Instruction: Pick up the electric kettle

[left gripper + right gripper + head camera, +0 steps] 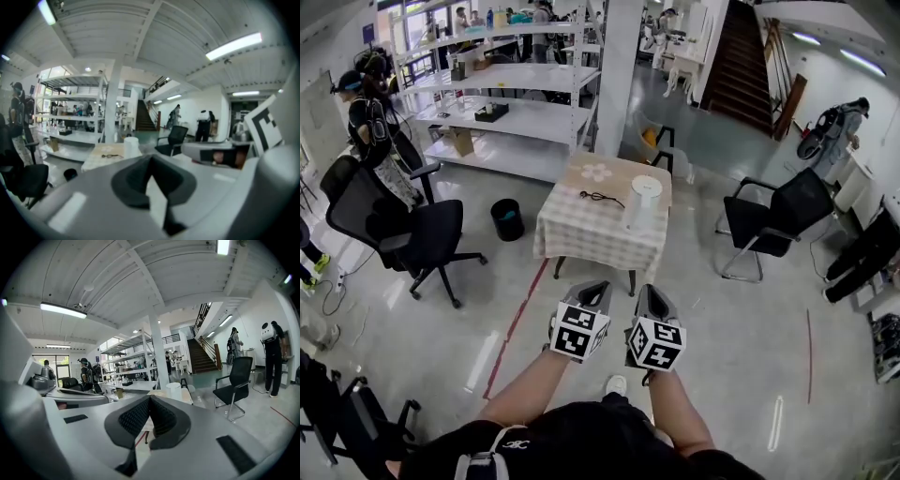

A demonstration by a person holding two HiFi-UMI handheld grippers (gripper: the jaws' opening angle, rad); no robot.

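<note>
Nothing of the pick-up is done yet. The electric kettle [645, 201], white and upright, is seen standing on the checked tabletop [581, 239], toward its right side in the head view. A black cable [602, 198] lies just beside it on the left. The kettle is touched by neither claw.

The left claw [592, 289] and the right claw [651, 292] are held side by side, near each other. Both are over the floor [722, 319] on the near side of the tabletop, well apart from the kettle. In the left gripper view the jaws are shown pressed together with nothing between them. In the right gripper view the ribbed pads [133, 417] are likewise seen meeting at the tips, and nothing is held. In both of these views the kettle is visible beyond the jaw tips, small and far ahead.

The whole of the task is therefore judged to be left. The gap to the tabletop is to be closed, at least 1 claw is to be opened, and the kettle is to be gripped and lifted clear of the cloth. The handle cannot be made out from here, so the side best suited to a grip cannot be told.
</note>
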